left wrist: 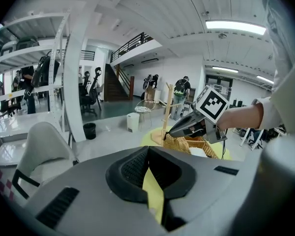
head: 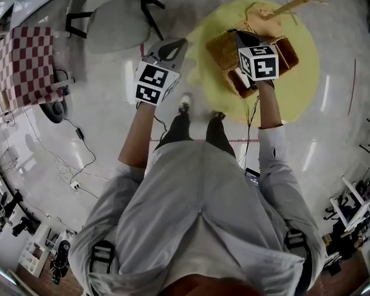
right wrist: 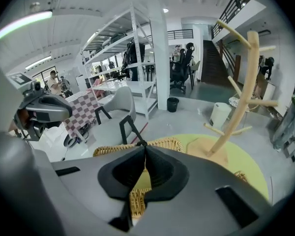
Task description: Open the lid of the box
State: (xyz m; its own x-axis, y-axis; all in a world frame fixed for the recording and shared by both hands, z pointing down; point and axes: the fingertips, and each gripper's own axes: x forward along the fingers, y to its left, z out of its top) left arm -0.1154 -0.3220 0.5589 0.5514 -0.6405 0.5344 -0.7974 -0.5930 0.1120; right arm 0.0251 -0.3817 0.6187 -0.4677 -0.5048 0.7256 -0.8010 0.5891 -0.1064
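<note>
box (head: 222, 54): tan woven wicker, rectangular | pose: sits flat, skewed in head view | place: on round yellow mat (head: 308, 85), about mid-mat, nearer its left edge | lid: state unclear, top mostly hidden, white patch shows inside
</note>
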